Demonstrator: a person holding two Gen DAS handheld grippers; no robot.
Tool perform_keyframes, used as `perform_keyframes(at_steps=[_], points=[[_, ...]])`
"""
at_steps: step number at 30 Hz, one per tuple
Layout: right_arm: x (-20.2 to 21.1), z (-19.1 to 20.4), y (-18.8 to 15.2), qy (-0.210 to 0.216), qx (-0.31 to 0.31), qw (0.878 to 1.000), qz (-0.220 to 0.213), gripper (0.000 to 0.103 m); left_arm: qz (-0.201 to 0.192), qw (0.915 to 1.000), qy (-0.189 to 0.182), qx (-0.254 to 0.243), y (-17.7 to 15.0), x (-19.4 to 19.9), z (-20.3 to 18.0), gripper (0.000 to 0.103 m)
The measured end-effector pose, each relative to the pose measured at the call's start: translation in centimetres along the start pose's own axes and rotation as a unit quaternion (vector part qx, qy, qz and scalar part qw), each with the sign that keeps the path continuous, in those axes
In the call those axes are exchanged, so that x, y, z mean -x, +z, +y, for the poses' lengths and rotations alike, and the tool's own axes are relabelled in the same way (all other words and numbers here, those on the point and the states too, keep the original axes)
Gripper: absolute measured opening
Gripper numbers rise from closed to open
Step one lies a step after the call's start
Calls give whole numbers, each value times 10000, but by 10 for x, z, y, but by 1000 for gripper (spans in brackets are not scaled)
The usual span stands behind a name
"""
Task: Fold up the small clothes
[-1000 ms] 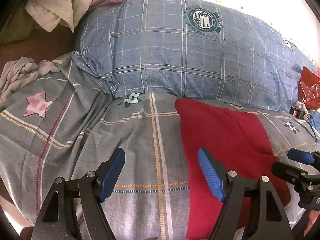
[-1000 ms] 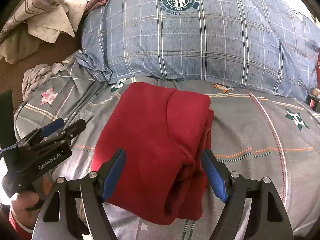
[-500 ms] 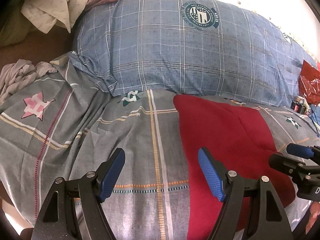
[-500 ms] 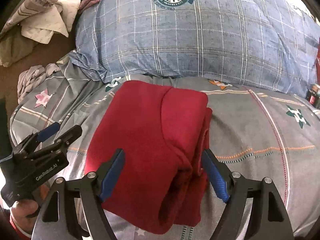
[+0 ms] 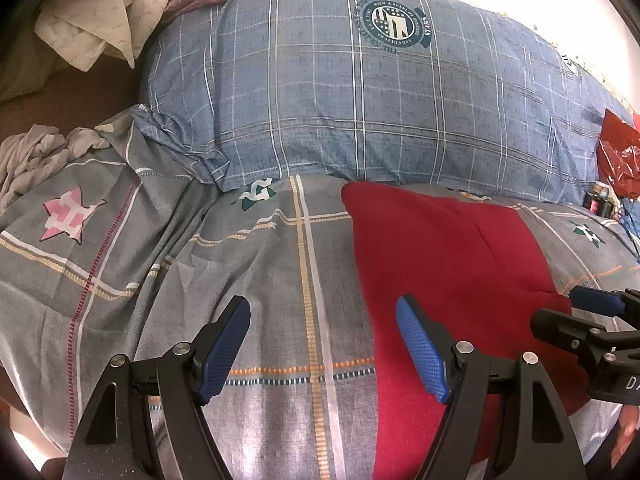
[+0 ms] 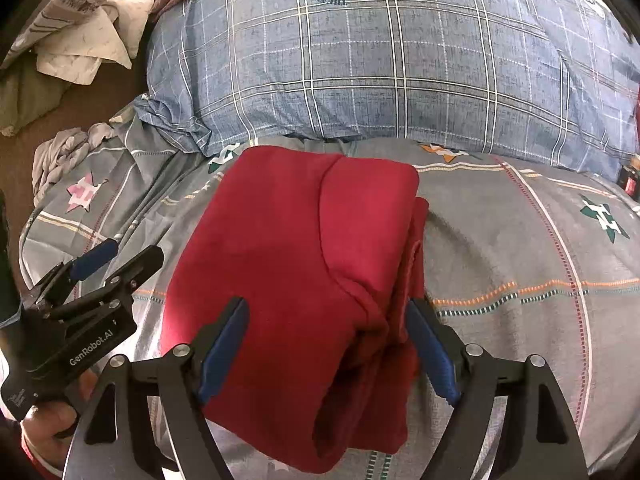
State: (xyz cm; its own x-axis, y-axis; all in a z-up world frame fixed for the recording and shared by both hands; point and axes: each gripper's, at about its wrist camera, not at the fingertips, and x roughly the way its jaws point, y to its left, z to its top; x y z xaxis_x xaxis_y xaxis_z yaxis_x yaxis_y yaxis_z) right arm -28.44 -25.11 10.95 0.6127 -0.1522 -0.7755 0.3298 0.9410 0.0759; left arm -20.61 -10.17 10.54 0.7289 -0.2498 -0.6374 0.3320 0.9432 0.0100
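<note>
On the bed [image 6: 520, 240] by the pillow [image 6: 400, 80], the garment [image 6: 300, 260] runs lengthwise away from the right gripper [image 6: 326, 344], whose jaws gape astride it. Left gripper [image 5: 322, 344] hangs beside it, jaws apart

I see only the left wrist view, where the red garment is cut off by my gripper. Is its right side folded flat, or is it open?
Observer: In the right wrist view the red garment is folded over itself; its right edge shows stacked layers, not a single flat sheet.
Operator: Where is the right gripper compared with it?
Observer: The right gripper is open and empty, with its jaws on either side of the garment's near right part.
Operator: Does the garment touch the pillow?
Observer: Its far edge lies close below the blue plaid pillow; whether they touch cannot be told.
</note>
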Motion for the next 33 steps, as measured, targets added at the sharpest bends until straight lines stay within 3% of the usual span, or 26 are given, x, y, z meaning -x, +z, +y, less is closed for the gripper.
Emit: perform_keyframes(at_steps=[33], points=[[-9, -1, 3, 28, 67, 9999, 154, 82, 74, 10000, 34, -45, 0, -8, -6, 75]])
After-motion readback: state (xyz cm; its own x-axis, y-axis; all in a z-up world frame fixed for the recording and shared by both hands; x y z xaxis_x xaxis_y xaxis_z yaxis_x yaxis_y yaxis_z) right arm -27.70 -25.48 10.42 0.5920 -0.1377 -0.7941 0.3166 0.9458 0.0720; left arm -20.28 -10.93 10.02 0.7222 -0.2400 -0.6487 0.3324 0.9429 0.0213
